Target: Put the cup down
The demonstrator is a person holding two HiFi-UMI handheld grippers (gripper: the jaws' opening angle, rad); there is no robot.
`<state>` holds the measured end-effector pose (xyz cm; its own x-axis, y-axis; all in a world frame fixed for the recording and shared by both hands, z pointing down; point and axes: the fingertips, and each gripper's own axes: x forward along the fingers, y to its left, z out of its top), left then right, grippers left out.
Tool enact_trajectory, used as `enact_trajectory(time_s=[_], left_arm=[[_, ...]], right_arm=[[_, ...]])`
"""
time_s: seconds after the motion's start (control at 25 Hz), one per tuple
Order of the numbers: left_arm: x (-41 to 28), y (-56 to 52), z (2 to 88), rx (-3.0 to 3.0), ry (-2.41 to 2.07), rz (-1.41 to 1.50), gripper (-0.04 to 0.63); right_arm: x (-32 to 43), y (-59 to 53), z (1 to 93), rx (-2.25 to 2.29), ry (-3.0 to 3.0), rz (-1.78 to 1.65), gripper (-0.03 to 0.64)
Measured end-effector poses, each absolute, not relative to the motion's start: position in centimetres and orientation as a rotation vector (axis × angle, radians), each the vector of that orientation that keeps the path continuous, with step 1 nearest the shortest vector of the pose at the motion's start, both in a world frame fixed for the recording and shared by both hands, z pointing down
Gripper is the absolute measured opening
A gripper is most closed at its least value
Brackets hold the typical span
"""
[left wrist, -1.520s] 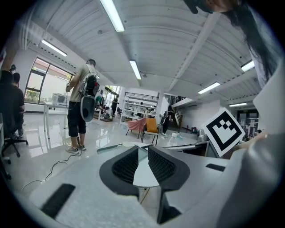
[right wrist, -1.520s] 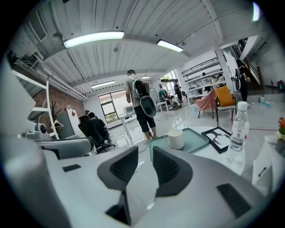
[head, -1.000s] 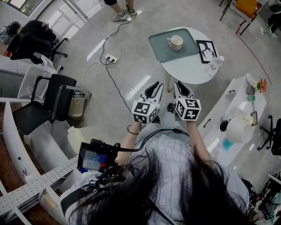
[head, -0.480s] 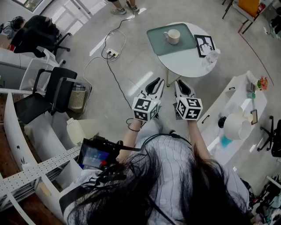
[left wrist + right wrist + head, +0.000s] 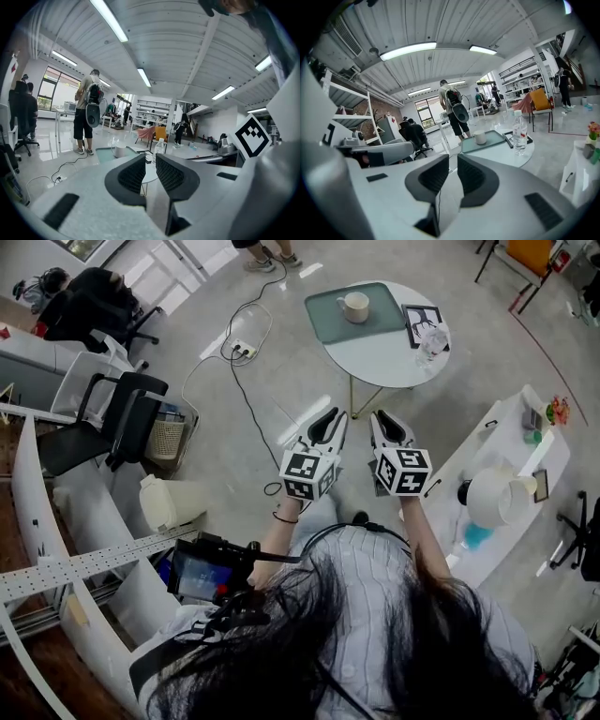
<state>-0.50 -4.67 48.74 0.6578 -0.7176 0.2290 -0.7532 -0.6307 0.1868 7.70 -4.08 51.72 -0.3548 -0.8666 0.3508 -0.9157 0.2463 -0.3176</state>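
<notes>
We hold the left gripper (image 5: pixel 327 420) and the right gripper (image 5: pixel 385 419) side by side close to us, each with its jaws drawn together on nothing. We judge that this suits a finished job, with nothing left to carry. Well ahead of both jaws the cup (image 5: pixel 354 306) stands upright on the green tray (image 5: pixel 328 322) on a round white table (image 5: pixel 384 360). A water bottle (image 5: pixel 432 339) stands to its right, and farther off are grey floor, a trailing cable (image 5: pixel 246 407) and a standing person (image 5: pixel 453 108).

Bottle (image 5: pixel 433 340) and frame (image 5: pixel 413 319) block the table's (image 5: pixel 380 360) right.
</notes>
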Motion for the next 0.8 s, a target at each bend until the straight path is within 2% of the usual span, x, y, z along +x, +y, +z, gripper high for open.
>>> enact_trajectory(time_s=[0.8], left_arm=[[0.2,5.2,49.1,2.576,-1.279,0.156,0.078]], right_arm=[[7.7,5.6,51.7,1.609,-2.486,0.694,0.066]])
